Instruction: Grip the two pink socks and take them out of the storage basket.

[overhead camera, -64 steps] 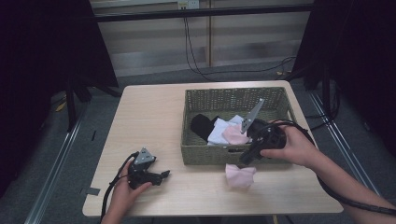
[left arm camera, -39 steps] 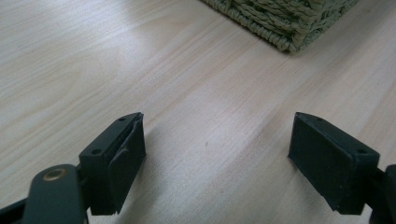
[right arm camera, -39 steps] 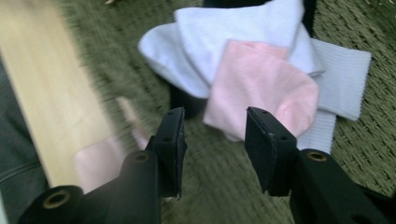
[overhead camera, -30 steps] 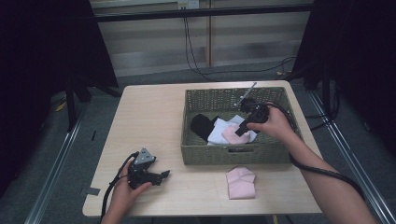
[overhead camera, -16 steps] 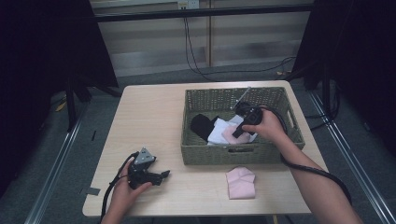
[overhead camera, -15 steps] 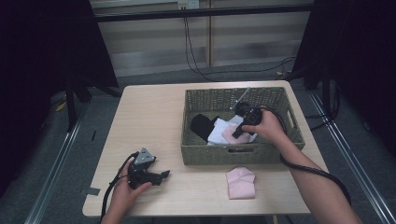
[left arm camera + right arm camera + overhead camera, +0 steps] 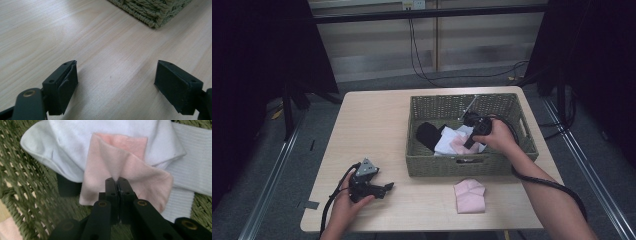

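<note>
Right gripper view: the right gripper (image 7: 118,180) has its two black jaws pressed together on a fold of a pink sock (image 7: 120,172), which bunches up into a ridge just ahead of the tips. The sock spreads away from the jaws on both sides, its ribbed cuff on the far side from the gripper and its rounded end off to the right of this view; its long axis runs slantwise across the frame. It lies on top of a white sock (image 7: 75,147), with a ribbed white sock (image 7: 190,177) to its right and a dark piece of cloth (image 7: 67,187) showing beneath the pile, all on the woven floor of a basket (image 7: 20,195).

In the high view, the right gripper (image 7: 473,135) reaches into the green wicker basket (image 7: 447,165) at the right half of the wooden table (image 7: 372,125), and the pink sock (image 7: 459,145) sits at its tip, near the basket's front wall, beside a black sock (image 7: 428,134). A second pink sock (image 7: 470,195) lies folded on the table, just in front of the basket.

The left gripper (image 7: 384,189) rests on the table near its front left corner, well apart from the basket. In the left gripper view, its jaws stand wide apart over bare wood, gripping nothing.
</note>
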Motion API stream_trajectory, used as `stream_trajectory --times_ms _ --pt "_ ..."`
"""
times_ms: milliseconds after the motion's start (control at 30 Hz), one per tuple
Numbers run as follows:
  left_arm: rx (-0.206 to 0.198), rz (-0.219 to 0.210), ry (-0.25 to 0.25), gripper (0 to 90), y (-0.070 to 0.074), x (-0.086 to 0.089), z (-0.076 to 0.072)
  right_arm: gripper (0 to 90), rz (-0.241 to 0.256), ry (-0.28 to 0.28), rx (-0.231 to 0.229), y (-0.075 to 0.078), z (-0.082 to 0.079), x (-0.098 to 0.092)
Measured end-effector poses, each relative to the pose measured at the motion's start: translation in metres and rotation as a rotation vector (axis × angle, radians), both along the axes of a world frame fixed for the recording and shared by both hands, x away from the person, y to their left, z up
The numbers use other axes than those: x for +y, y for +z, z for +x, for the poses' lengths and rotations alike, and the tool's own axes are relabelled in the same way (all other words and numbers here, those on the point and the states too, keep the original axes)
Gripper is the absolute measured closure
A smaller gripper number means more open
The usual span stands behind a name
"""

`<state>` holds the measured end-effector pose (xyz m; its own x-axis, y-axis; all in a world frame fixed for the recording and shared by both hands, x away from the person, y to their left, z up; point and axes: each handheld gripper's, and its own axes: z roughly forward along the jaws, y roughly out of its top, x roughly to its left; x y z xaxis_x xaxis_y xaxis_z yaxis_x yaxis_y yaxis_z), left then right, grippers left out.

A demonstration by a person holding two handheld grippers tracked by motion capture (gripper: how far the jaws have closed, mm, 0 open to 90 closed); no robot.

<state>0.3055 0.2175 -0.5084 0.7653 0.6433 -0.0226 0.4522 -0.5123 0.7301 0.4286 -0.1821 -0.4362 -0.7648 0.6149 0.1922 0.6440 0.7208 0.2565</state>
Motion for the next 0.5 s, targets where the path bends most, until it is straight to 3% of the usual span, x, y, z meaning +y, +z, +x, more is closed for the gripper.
stream_trajectory --times_ms 500 --pt "0.0 0.0 0.0 18.2 0.0 0.0 0.0 88.3 0.068 -0.012 -0.031 0.049 -0.008 -0.021"
